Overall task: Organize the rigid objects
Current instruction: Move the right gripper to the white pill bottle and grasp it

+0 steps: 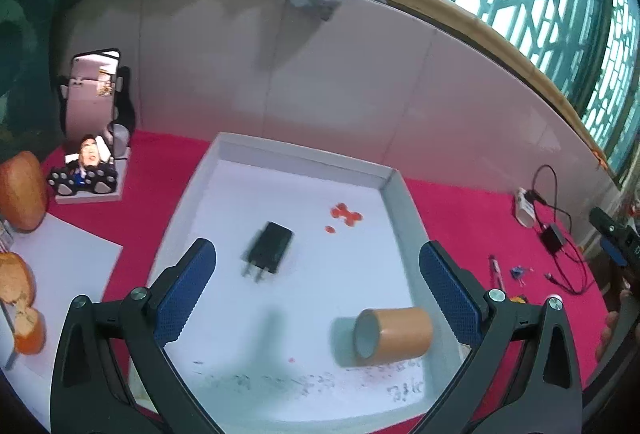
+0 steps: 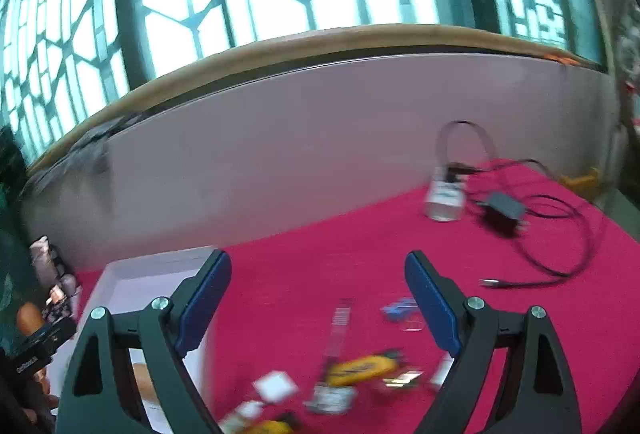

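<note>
Rigid objects are lying in two groups: the white tray (image 1: 394, 201) in the middle of the red table (image 1: 460, 218) is already carrying a tan tape roll (image 1: 394, 336) near its front right corner and a black charger plug (image 1: 269, 248) at its centre, while loose small pieces, among them a yellow one (image 2: 362, 366) and a white square (image 2: 276, 386), are sitting blurred by the table's front edge. Both the left gripper (image 1: 316, 288) and the right gripper (image 2: 318, 304) are hanging spread wide and gripping nothing. Judging by this, the right one is best lowering squarely over a single piece, closing only once its pads are straddling it.
</note>
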`<state>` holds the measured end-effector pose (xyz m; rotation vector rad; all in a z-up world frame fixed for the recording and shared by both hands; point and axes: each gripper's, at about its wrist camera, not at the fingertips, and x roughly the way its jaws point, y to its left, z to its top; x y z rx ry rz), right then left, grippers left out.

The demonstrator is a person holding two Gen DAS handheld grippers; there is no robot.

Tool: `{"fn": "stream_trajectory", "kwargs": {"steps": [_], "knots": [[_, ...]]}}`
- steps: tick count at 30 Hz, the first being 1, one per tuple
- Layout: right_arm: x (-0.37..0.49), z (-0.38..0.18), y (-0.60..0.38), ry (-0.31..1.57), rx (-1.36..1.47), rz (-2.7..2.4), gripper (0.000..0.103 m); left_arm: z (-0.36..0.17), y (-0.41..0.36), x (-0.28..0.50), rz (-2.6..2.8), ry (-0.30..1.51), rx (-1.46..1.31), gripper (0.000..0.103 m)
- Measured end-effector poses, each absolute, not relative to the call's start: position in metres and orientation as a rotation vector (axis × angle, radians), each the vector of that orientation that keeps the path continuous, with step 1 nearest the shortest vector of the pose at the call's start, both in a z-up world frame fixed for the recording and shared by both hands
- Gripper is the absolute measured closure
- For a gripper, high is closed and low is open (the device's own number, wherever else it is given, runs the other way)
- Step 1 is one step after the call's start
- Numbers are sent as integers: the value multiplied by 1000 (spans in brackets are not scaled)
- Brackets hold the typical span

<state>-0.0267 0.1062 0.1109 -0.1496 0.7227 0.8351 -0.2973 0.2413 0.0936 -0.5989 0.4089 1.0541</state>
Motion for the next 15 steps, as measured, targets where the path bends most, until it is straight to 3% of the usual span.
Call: {"fn": "stream_trajectory", "kwargs": {"steps": [15], "knots": [[31,49,42,906,-225,669,14,86,180,-203,647,585,-375,0]]}}
